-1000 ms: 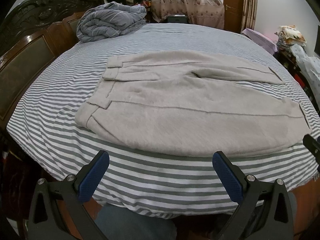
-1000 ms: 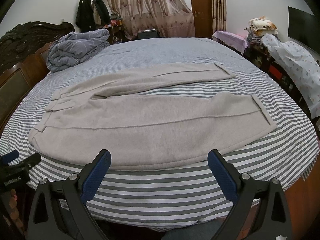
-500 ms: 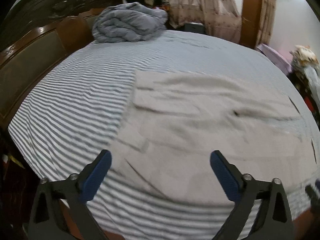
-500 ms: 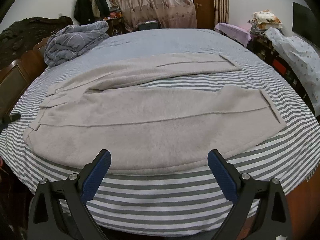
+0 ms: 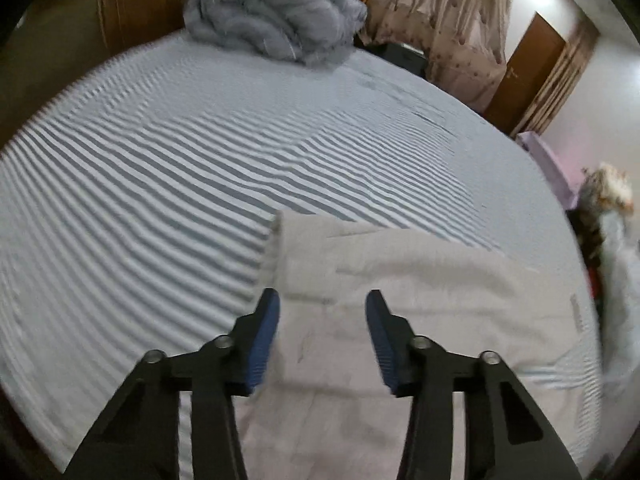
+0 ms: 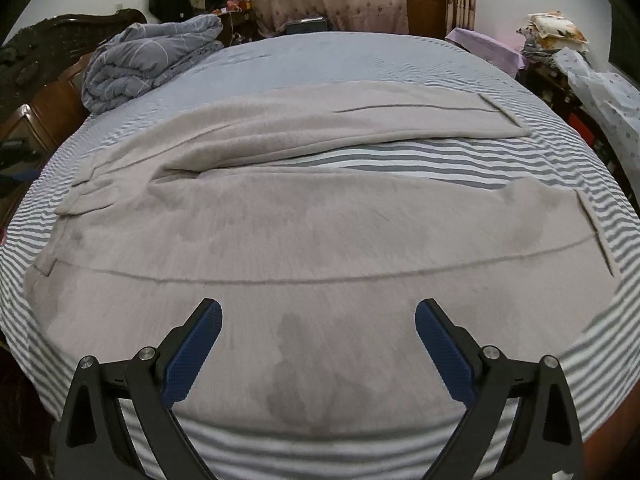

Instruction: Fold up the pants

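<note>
Closing over the pants' [image 5: 400, 300] waistband corner, left gripper [image 5: 322, 304] now nearer than before, jaws narrowing, fabric between them. Hovering lower over the near leg, right gripper [image 6: 318, 314] wide apart, empty.

Pants [image 6: 304, 240] spread across bed [image 6: 360, 56], bundled quilt [image 6: 144, 64] behind at left

I see the pants [image 6: 320, 248] as matt, fuzzy grey cloth. Sheet [image 5: 160, 184]: smooth striped cloth. Quilt [image 6: 136, 64]: soft, puffy. Headboard [image 6: 48, 92]: glossy carved wood. Gripper pads [image 6: 440, 352]: textured blue, on matt black plastic.
</note>
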